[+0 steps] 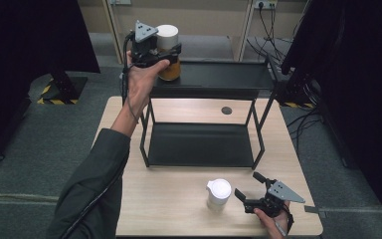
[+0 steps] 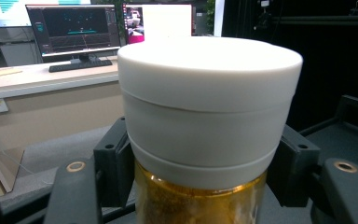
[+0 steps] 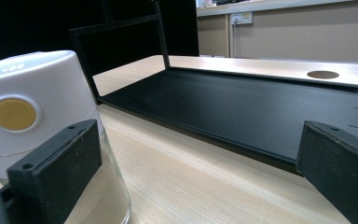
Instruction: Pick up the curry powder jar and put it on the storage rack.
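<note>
Left gripper (image 1: 171, 56) clamped on a jar (image 1: 169, 69): wide white screw lid w/ ridged bands, clear glass below, amber-gold contents. Jaws pinch it just under the lid, jar upright, at the left end of the black rack's top shelf (image 1: 229, 74). Right gripper (image 1: 247, 185) w/ jaws spread, holding nothing; 2nd white-lidded container (image 1: 218, 193) just beside its left jaw, on the table (image 1: 179, 209)
</note>
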Available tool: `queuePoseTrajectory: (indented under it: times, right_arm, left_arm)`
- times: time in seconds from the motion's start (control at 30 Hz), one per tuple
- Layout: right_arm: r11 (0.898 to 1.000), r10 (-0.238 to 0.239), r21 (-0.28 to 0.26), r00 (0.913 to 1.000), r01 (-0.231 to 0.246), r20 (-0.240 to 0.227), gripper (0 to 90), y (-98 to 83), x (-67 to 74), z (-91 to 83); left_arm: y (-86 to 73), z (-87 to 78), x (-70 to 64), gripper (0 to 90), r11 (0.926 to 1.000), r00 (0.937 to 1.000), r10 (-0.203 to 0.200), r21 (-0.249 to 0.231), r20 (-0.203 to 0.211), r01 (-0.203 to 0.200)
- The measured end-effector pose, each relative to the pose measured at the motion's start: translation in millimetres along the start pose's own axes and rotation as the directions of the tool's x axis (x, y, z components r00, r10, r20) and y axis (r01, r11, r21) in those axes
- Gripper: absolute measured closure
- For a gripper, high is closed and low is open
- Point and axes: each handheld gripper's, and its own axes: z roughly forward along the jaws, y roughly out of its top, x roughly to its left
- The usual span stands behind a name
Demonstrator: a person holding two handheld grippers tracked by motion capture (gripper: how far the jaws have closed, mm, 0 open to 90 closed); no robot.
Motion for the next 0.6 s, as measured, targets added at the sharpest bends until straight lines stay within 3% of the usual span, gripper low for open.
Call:
queuePoseTrajectory:
  times: [0.13, 0.27, 0.47, 0.6]
  right_arm:
    - [1.000, 0.004, 0.001, 1.0000, -0.004, -0.001, 0.4, -0.2, -0.3, 0.3]
    - [1.000, 0.001, 0.000, 1.0000, -0.001, -0.001, 0.4, -0.2, 0.0, 0.4]
    - [1.000, 0.000, 0.000, 1.0000, 0.000, -0.002, 0.4, -0.2, 0.1, 0.4]
    - [1.000, 0.001, 0.001, 1.0000, -0.001, -0.002, 0.4, -0.1, 0.3, 0.6]
  left_arm:
    - [-0.3, -1.2, -0.8, 32.6, 1.0000, 1.0000, -0.004, -0.007, -0.002, 0.004]
    - [3.9, -3.1, -3.9, 16.7, 0.9996, 0.9995, -0.029, 0.001, -0.015, 0.029]
    - [6.0, -8.7, -10.9, 1.4, 0.9978, 0.9968, -0.065, 0.007, -0.047, 0.065]
    - [5.6, -13.5, -13.2, 0.0, 0.9984, 0.9973, -0.057, 0.004, -0.047, 0.057]
